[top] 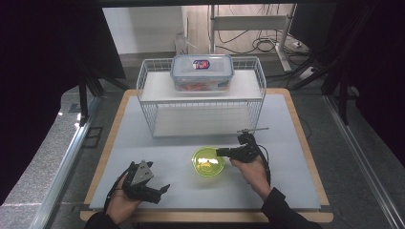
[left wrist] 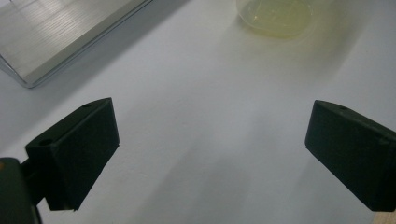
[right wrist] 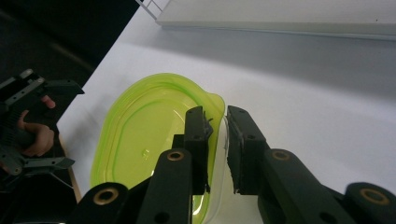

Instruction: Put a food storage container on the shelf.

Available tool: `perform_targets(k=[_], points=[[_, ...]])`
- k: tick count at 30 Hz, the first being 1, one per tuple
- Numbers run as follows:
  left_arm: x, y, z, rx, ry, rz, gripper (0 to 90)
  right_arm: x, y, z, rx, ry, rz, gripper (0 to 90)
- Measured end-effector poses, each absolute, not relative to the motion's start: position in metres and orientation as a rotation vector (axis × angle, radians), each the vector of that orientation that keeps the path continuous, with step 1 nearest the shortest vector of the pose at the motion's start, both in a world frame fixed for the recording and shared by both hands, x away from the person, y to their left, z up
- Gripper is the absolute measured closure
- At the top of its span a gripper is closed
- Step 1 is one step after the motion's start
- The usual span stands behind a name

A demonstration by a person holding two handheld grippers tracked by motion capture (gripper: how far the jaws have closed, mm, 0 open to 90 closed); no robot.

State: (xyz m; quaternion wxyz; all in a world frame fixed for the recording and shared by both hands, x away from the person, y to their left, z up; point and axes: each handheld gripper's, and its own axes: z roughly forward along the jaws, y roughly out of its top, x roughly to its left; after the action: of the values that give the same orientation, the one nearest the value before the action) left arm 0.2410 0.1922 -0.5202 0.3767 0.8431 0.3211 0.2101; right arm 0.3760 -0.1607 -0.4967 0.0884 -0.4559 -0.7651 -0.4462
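1. My right gripper (right wrist: 217, 149) pinches the green bowl's (right wrist: 140, 135) rim, one jaw inside, one outside.
2. My left gripper (left wrist: 210, 154) rests spread wide; the bowl sits ahead of it, well apart.

The person wears dark sleeves (top: 282, 210) that reach to the wrists; both hands are bare. Each hand carries a black gripper with 2 jaws. The left gripper (top: 143, 183) has a grey plate (top: 142, 171) with 3 corners on top, with small holes in it, and a thin black cable (top: 114, 188) runs from it along the wrist. The right gripper (top: 228, 152) is also black, and a black cable (top: 265, 164) goes in a loop over the hand. In the right gripper view its arms are flat black bars with round brass-coloured rivets (right wrist: 175, 156). In the left gripper view the pads (left wrist: 77, 149) are blocky, matte black, each with small screw holes.
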Motion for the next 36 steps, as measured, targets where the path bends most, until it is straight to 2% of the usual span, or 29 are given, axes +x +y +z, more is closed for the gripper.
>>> perform_targets(k=[12,16,21,26,28,33,36], points=[[0.241,0.192,-0.520,2.159,0.818,0.539,2.8,0.372,-0.155,-0.486,-1.296,-2.248,-1.405,82.3],[0.241,0.192,-0.521,2.164,0.815,0.539,2.8,0.375,-0.157,-0.490,-1.334,-2.333,-1.357,78.2],[0.241,0.191,-0.521,2.168,0.812,0.538,2.8,0.376,-0.161,-0.496,-1.394,-2.350,-1.319,66.8],[0.241,0.191,-0.521,2.170,0.812,0.538,2.8,0.371,-0.161,-0.494,-1.429,-2.352,-1.295,65.0],[0.241,0.191,-0.521,2.171,0.811,0.538,2.8,0.369,-0.162,-0.494,-1.447,-2.333,-1.294,66.4],[0.241,0.190,-0.521,2.174,0.808,0.537,2.9,0.369,-0.164,-0.495,-1.454,-2.268,-1.304,79.9],[0.240,0.190,-0.521,2.175,0.807,0.538,2.9,0.368,-0.162,-0.494,-1.436,-2.271,-1.306,80.6]])
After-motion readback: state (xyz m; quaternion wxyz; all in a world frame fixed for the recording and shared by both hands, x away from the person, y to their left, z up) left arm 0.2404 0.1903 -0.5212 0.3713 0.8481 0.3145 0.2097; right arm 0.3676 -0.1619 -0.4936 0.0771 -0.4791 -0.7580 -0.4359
